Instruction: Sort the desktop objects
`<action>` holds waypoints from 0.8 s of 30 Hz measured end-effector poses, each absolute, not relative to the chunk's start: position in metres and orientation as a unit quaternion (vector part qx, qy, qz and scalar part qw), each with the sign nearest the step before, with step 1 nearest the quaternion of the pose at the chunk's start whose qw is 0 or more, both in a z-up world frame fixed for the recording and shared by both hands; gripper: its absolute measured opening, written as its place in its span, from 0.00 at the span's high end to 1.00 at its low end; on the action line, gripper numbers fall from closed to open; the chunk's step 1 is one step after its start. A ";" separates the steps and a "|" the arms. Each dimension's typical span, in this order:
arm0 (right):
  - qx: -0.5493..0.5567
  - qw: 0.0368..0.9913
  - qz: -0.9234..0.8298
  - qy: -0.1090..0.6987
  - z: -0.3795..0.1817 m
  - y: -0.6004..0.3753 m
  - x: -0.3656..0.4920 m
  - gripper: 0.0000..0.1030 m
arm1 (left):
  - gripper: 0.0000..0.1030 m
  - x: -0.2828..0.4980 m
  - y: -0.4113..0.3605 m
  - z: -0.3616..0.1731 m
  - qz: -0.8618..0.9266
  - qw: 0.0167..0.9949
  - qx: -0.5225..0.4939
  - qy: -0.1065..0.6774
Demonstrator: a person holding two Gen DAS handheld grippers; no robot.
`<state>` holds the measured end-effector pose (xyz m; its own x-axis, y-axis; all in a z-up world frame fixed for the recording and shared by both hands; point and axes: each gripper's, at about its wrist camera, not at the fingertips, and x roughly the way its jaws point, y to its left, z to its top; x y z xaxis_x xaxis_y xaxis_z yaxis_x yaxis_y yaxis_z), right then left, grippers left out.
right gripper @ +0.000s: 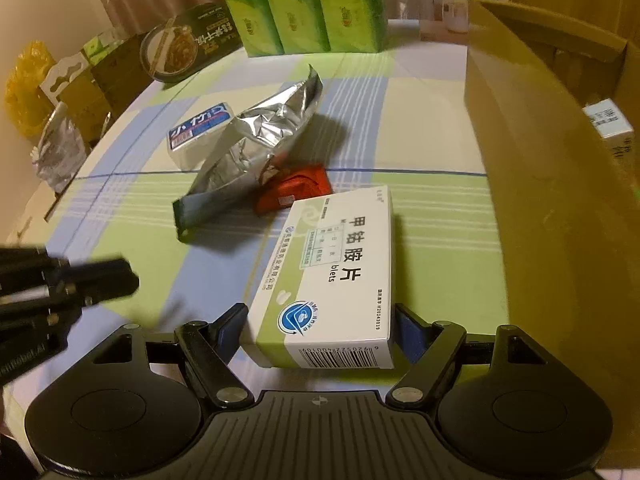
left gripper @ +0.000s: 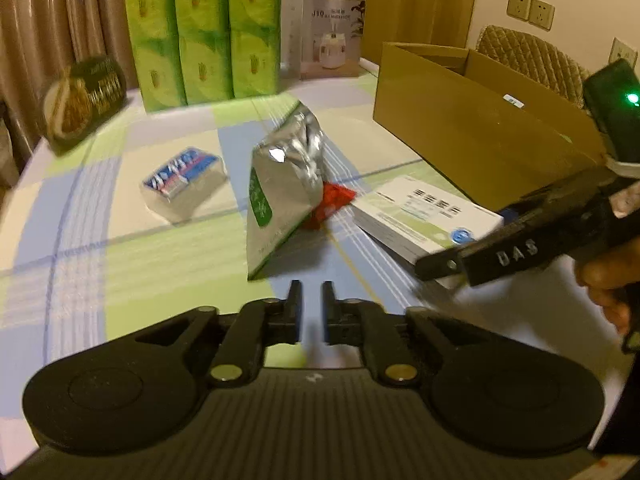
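Two grippers work a checked tablecloth (right gripper: 420, 216) strewn with goods to be sorted. Right gripper (right gripper: 318, 320) straddles the near end of a white-and-green pill box (right gripper: 332, 276), one finger at each long side; whether the pads already press on the card cannot be told, but the box sits squarely between them, so the grasp looks made or all but made. Its long axis runs straight ahead from the gripper, toward 12 o'clock, barcode end nearest the camera. An open carton (right gripper: 532, 184) stands just beside the box at 3 o'clock, a small white pack (right gripper: 608, 124) already inside it, so the likely move is a lift and a swing rightward over the near wall.

Left gripper (left gripper: 311, 312) hovers empty over the cloth, jaws nearly closed with a narrow gap and nothing between them. From it, a silver foil bag (left gripper: 284, 192) lies close at 12 o'clock, propped on a red packet (left gripper: 332, 204); a tissue pack (left gripper: 182, 182) lies farther off at 11 o'clock. In its view the pill box (left gripper: 424, 216) is at 2 o'clock with the right gripper (left gripper: 436, 268) upon it.

Right is plainly the arm on the box; left is nearer the foil bag. At the table's far edge stand green tissue bundles (left gripper: 200, 32) and a noodle box (left gripper: 84, 100).
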<state>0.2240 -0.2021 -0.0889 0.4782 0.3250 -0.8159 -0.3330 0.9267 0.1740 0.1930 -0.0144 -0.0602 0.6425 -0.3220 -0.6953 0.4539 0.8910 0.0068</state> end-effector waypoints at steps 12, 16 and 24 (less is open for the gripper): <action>-0.016 0.862 0.185 0.472 -0.105 -0.203 0.254 0.19 | 0.38 0.252 -0.044 -0.064 -0.216 0.897 0.162 0.350; -0.032 0.865 0.188 0.464 -0.107 -0.199 0.268 0.18 | 0.35 0.271 -0.056 -0.071 -0.223 0.889 0.186 0.355; -0.046 0.864 0.189 0.464 -0.114 -0.203 0.283 0.27 | 0.34 0.306 -0.072 -0.081 -0.217 0.881 0.212 0.363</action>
<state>0.2832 -0.2031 -0.1136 0.4970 0.2845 -0.8198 -0.3690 0.9243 0.0970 0.3058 -0.0723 -0.0814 0.6425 -0.2292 -0.7312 0.5369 0.8155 0.2162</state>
